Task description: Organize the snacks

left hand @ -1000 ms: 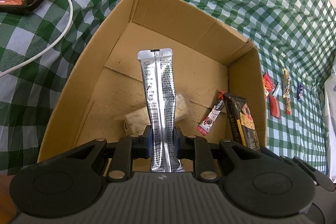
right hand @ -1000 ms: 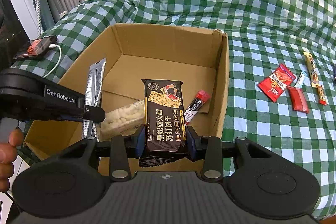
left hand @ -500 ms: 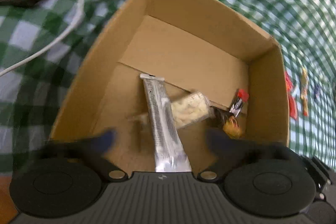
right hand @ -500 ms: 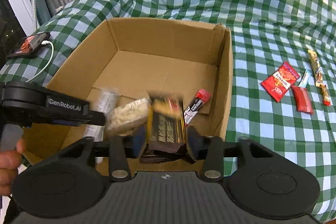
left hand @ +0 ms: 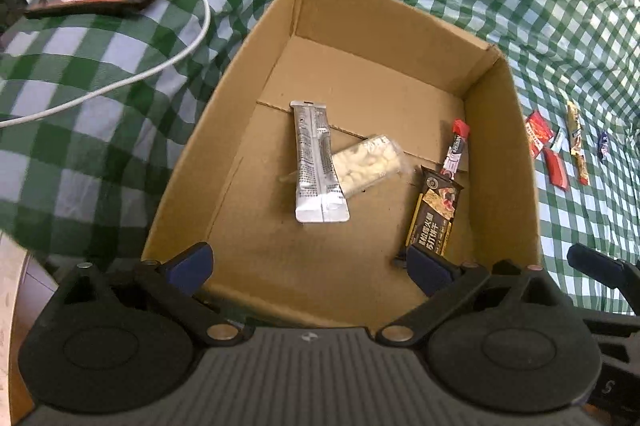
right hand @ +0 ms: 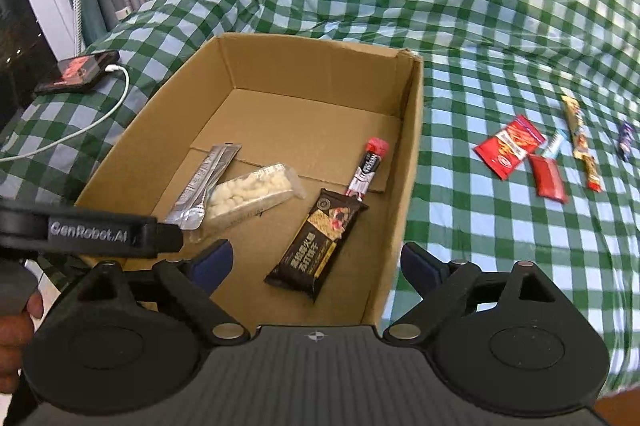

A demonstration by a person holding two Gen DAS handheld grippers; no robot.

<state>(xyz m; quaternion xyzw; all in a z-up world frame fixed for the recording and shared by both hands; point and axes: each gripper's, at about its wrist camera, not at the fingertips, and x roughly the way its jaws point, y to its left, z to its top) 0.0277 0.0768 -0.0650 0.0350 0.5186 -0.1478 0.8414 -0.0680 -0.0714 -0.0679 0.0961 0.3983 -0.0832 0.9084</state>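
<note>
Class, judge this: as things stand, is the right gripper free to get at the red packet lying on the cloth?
Probably yes. The red packet lies in the open on the checked cloth, outside the box. The right gripper, jaws opening, holds nothing.

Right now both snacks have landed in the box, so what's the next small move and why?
Probably swing the right hand-held gripper, jaws opening with nothing between them, right toward the loose snacks on the cloth, starting with the red packet. The silver pouch and black cracker pack already lie in the box, while several snacks remain outside.
</note>
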